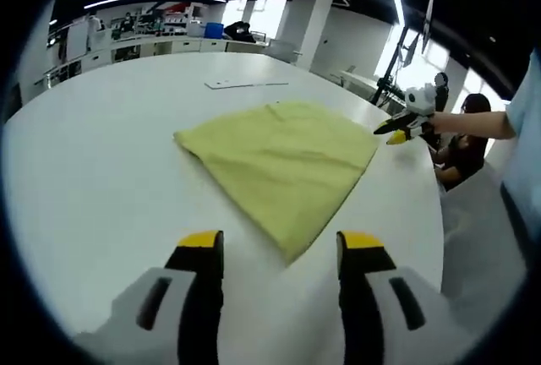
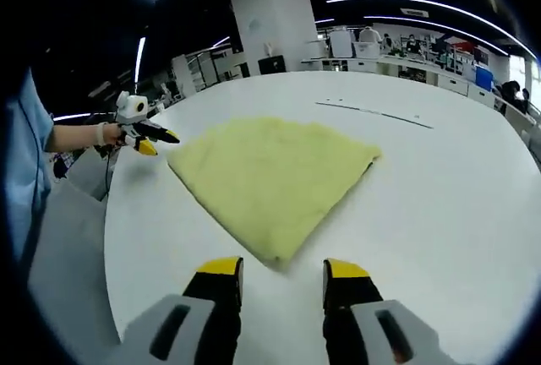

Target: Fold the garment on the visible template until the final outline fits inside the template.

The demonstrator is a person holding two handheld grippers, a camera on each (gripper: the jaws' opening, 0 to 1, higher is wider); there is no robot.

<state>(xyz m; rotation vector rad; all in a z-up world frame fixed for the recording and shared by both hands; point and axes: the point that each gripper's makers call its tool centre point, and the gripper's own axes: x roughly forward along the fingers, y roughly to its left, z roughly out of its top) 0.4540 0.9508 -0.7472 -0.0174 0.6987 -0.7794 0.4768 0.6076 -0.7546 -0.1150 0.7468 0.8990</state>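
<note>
The folded yellow-green fabric garment (image 1: 283, 165) lies flat on the white table (image 1: 101, 171), a corner pointing between the left gripper (image 1: 281, 249)'s parted jaws. The right gripper (image 2: 282, 274) is also parted, empty.

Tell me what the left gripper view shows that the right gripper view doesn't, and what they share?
Left gripper view alone: the left gripper, open over bare table, and the right gripper coming in from the right, with a seated person behind it.

Right gripper view alone: the right gripper, open near a corner of the garment, and the left gripper entering from the left, beside a blue sleeve.

Both: the yellow-green garment lying folded on the white table, held by neither gripper, and a thin outline marked on the tabletop beyond it.
</note>
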